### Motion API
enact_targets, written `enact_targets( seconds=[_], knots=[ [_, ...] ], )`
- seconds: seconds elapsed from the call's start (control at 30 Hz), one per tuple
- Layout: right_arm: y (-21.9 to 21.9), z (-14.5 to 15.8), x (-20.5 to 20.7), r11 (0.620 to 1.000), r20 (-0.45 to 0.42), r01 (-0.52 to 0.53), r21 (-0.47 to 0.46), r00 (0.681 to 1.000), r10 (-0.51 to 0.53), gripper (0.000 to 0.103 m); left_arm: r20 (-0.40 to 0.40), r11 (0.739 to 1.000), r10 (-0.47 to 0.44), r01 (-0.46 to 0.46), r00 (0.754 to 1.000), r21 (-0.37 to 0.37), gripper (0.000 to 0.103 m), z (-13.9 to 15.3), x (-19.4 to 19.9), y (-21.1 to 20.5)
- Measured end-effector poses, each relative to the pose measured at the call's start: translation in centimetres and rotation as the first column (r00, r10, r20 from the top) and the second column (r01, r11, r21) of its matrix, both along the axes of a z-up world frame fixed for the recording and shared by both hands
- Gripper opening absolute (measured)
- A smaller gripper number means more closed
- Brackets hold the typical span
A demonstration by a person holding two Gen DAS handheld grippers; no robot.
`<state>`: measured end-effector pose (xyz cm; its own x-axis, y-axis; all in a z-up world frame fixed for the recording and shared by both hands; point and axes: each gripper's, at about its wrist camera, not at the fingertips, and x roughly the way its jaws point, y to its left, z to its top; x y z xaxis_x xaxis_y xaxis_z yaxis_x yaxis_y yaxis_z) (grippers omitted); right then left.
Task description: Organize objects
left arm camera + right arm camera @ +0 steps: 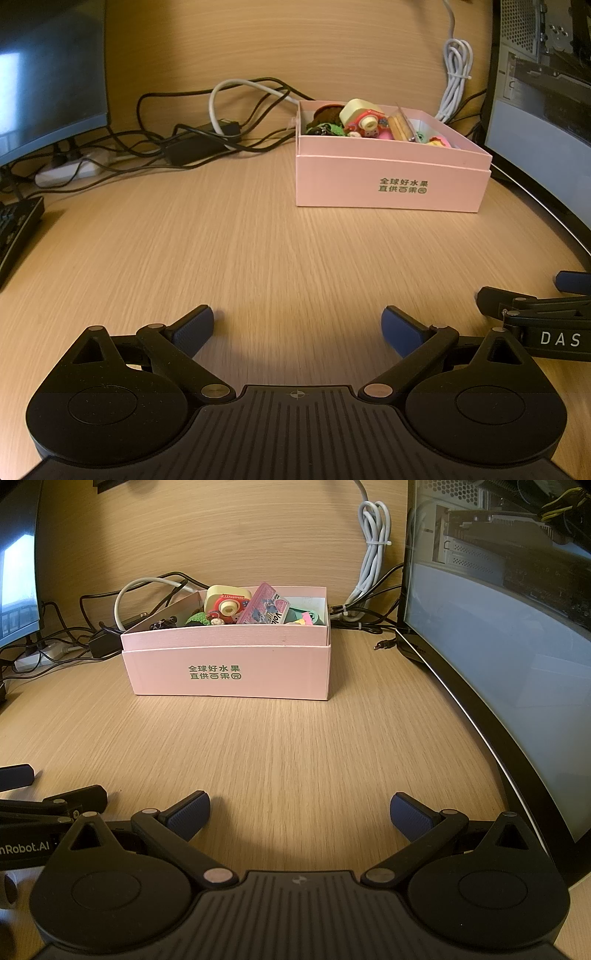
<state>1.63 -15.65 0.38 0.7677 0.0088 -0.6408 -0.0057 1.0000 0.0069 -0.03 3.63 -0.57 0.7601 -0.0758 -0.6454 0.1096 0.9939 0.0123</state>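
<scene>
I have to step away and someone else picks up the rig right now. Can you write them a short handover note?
Left gripper: open, empty, low over the desk.
Right gripper: open, empty, beside the left one.
Pink box: ahead at the back of the desk, lidless, full of small items, including a toy camera.
Done: no loose items visible on the desk.
Left: nothing obvious; check outside the views.

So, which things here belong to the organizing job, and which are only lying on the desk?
Belong to the job:
- pink box
- small toys and packets inside it, such as the toy camera
- left gripper and right gripper, both open and empty

Only lying about:
- tangled black cables
- coiled white cable
- monitor
- keyboard
</scene>
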Motion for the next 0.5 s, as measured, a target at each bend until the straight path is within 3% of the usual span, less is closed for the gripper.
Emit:
enact_targets(
  seconds=[0.5],
  knots=[
    [0.01, 0.0, -0.01, 1.0, 0.0, 0.0, 0.0, 1.0, 0.0, 0.103, -0.008, 1.0, 0.031, -0.031, 0.999, 0.002, 0.1, 0.03, 0.28, -0.2]
  ],
)
